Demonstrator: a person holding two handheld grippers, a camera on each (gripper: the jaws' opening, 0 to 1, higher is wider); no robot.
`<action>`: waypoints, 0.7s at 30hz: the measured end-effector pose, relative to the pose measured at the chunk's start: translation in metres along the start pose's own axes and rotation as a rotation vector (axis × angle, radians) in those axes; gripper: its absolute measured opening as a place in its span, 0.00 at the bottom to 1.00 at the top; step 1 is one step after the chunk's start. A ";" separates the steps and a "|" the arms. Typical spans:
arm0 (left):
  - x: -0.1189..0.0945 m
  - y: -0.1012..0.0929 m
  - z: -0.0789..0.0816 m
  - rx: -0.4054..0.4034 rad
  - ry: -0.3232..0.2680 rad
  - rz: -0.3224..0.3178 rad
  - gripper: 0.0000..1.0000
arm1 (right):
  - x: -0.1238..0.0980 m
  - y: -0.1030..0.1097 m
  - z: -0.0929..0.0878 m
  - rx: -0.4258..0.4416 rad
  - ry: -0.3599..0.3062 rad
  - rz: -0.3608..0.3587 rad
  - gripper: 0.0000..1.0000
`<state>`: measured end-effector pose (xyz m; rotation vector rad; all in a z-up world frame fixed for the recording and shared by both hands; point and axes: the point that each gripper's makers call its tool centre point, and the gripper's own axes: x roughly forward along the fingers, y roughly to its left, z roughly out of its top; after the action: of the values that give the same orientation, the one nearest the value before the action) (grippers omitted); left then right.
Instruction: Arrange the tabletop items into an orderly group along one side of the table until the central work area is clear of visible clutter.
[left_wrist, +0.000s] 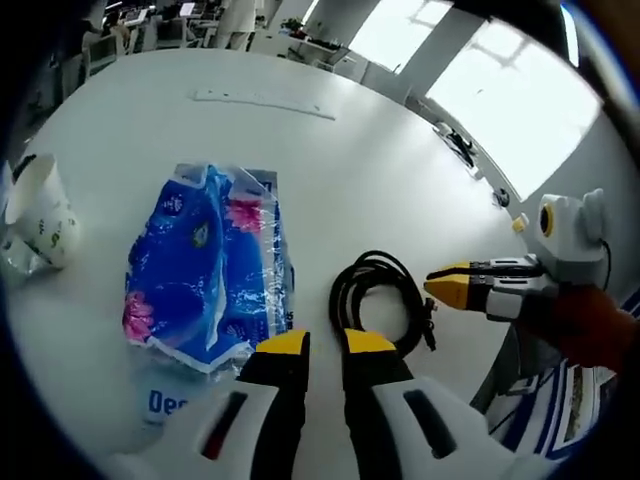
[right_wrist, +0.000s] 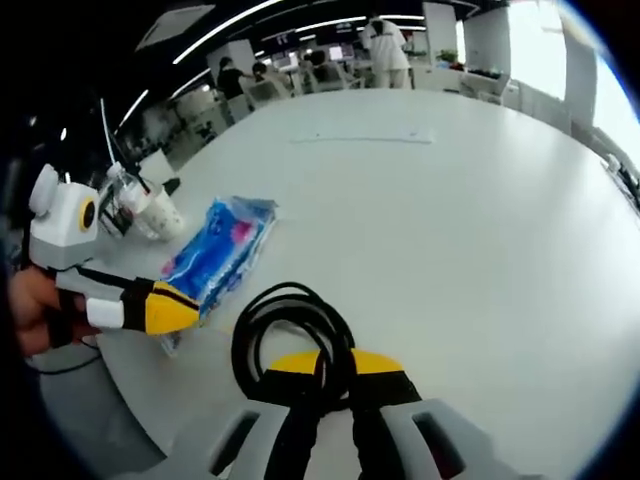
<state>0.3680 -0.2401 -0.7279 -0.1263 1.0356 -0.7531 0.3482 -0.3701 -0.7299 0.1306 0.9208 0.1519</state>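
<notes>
Worktop (left_wrist: 400, 150): white, round-edged, wide. Items entered left to right as the left gripper view shows them.

1. Paper cup (left_wrist: 40, 215), white with green print, at the far left edge, lying tilted against crumpled clear wrap. In the right gripper view the same cup (right_wrist: 160, 212) stands beside other small clutter too blurred to name.

2. Tissue pack (left_wrist: 205, 265), blue plastic with pink flowers, flat on the worktop just left of centre, near end just ahead of the left gripper (left_wrist: 325, 345). A small white label with blue lettering lies under its near corner.

3. Left gripper: yellow-tipped jaws stand a narrow gap apart, holding nothing, poised between pack and cable.

4. Black cable (left_wrist: 380, 300), coiled in a loose loop, just right of the pack and apart from it. In the right gripper view the coil (right_wrist: 290, 340) has its near strands running between that gripper's jaws.

5. Right gripper (right_wrist: 322, 362): jaws nearly closed with a black strand in the slit; judged gripping the cable, though contact is partly hidden.

6. Flat pale strip (left_wrist: 265, 103), far across the worktop, well apart from everything.

Step in hand, as judged: gathering the cable. Cup, pack and cable already sit toward one side. Next move calls for carrying the coil beside the pack without the loop unravelling, then freeing it.
</notes>
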 end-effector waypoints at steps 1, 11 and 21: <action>-0.002 0.001 0.000 -0.003 -0.002 0.001 0.09 | 0.000 0.001 0.000 -0.003 0.000 0.001 0.07; -0.023 0.018 -0.001 -0.081 -0.058 0.031 0.09 | 0.000 0.009 0.001 -0.042 0.005 0.014 0.07; -0.037 0.039 -0.009 -0.187 -0.087 0.093 0.09 | 0.002 0.017 0.007 -0.070 -0.002 0.026 0.07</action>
<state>0.3701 -0.1855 -0.7224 -0.2678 1.0209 -0.5614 0.3540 -0.3531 -0.7244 0.0782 0.9109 0.2078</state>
